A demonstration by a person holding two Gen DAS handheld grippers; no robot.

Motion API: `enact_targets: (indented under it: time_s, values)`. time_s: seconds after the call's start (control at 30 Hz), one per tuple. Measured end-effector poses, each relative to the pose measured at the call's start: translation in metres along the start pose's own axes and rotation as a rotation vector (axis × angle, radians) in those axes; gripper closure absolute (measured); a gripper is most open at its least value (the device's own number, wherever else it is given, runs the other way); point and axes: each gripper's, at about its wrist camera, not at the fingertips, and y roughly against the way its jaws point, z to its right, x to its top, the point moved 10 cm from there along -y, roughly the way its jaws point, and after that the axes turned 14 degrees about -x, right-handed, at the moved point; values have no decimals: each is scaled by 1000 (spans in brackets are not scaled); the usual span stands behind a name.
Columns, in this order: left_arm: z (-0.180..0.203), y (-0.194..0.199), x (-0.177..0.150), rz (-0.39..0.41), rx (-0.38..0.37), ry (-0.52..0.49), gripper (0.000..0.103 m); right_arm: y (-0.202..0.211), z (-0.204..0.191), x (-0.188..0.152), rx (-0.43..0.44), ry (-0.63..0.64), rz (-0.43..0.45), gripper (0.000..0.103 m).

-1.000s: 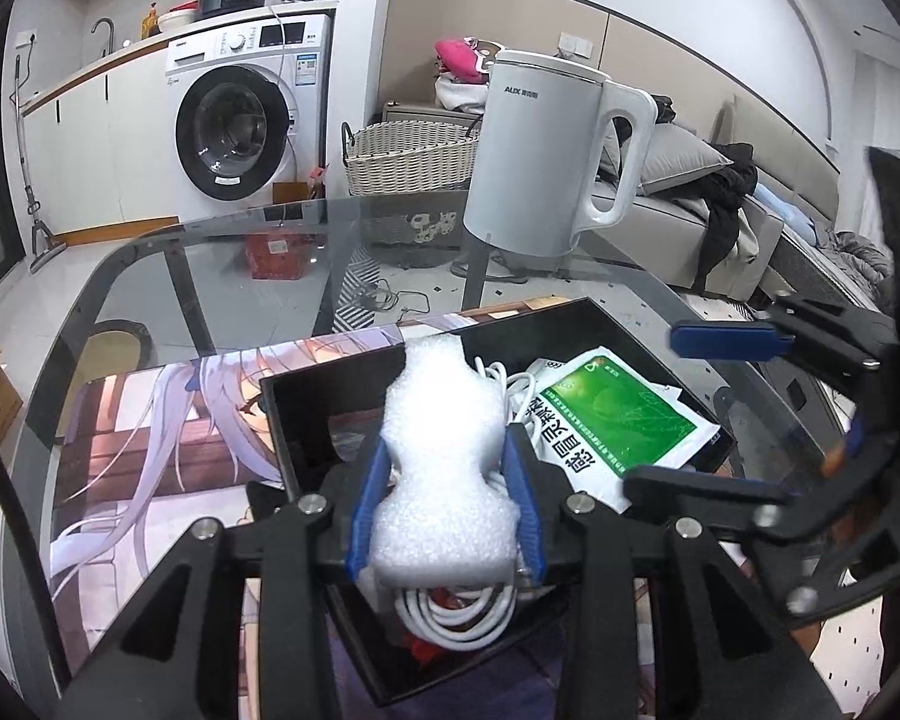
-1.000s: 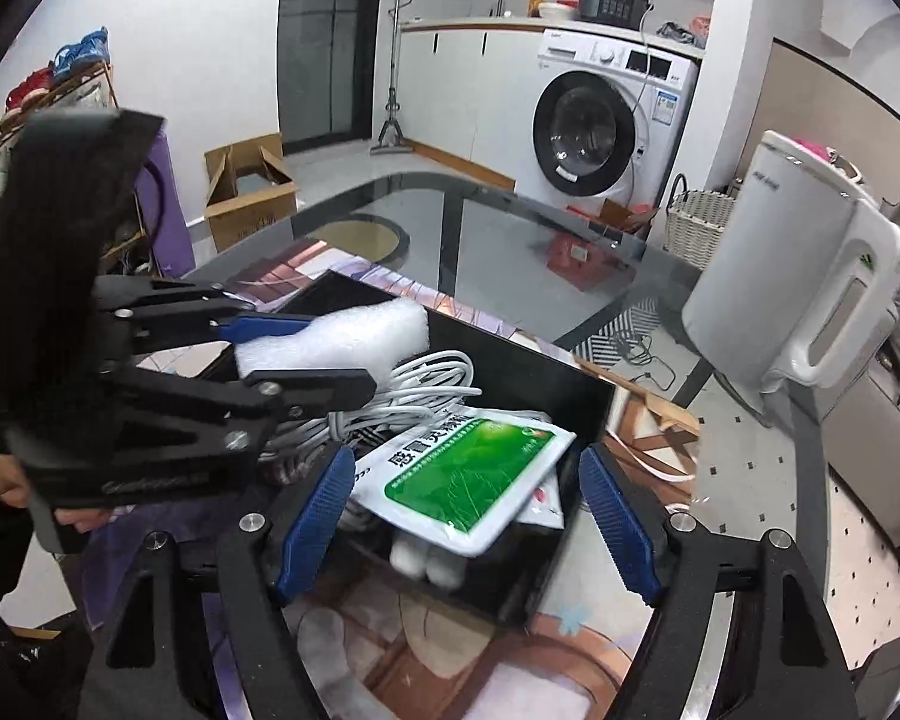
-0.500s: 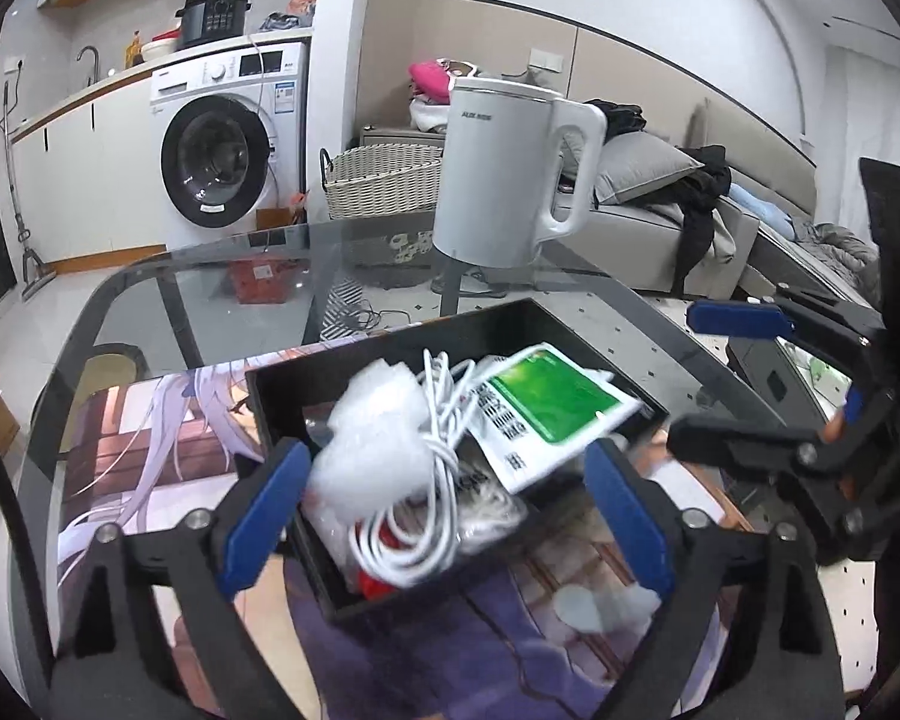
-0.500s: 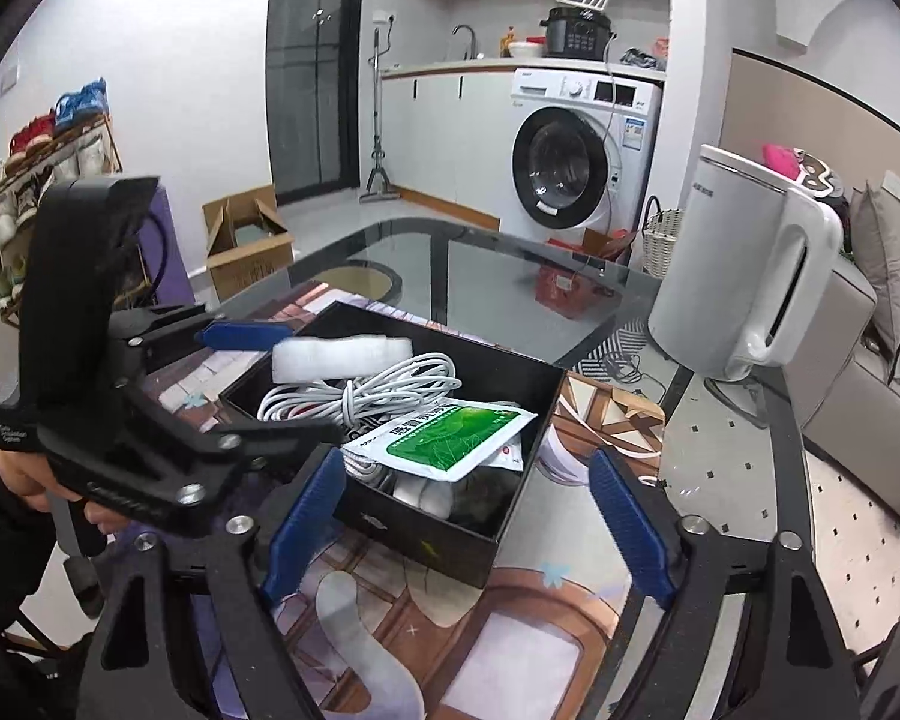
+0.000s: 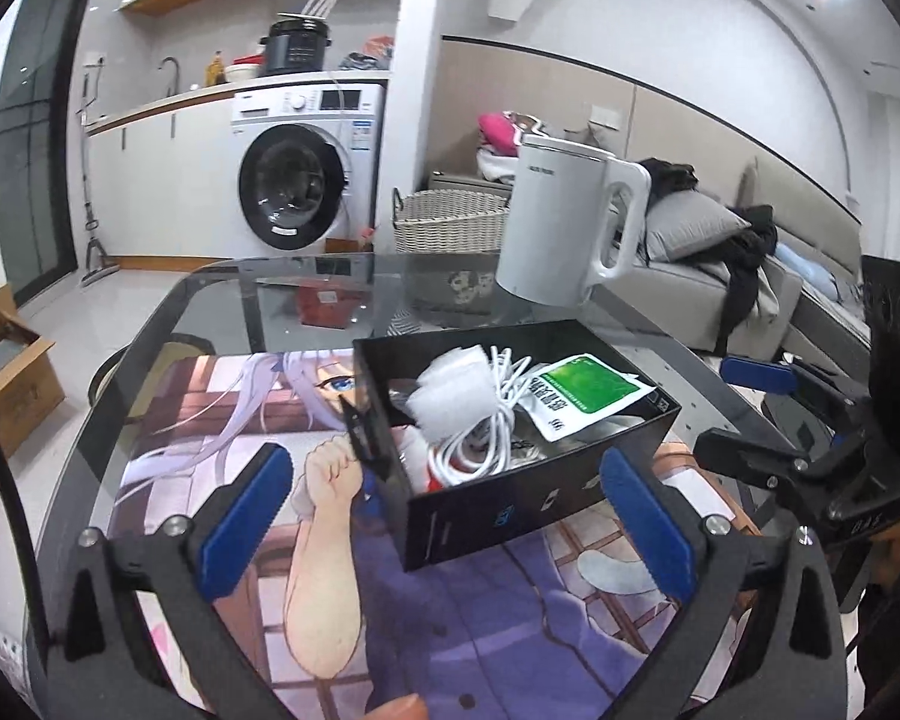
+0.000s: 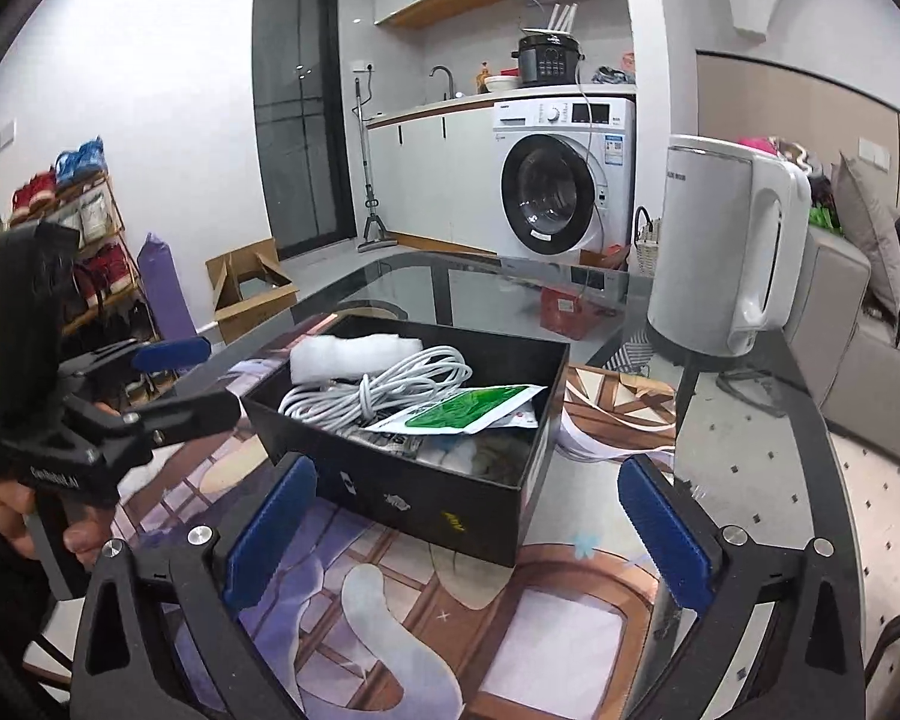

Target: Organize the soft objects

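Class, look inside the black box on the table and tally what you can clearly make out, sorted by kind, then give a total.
White foam piece: 1
Coiled white cable: 1
Green-and-white packet: 1
Total: 3 clearly visible in the black box; some smaller items underneath are too hidden to count.

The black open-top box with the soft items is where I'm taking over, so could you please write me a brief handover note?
Left gripper: open, empty, hanging before the black open-top box.
Right gripper: open, empty, also short of the box.
In the box: white foam wrap piece at the left end, coiled white cable beside it, green-and-white sachet on top toward the right.
Done: foam, cable and sachet are boxed.
Left: no loose soft item is visible on the printed mat; check outside the views.
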Motion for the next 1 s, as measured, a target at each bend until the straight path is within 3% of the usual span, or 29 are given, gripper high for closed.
enact_targets:
  time_s: [0.3,1.0]
  values:
    - [-4,-5,-10,-9,37,-24,0,-2,-16,-7,11,22,25,1]
    - [6,-8,-13,-23,33,-46,0,-10,-15,-15,1,12,17,1]
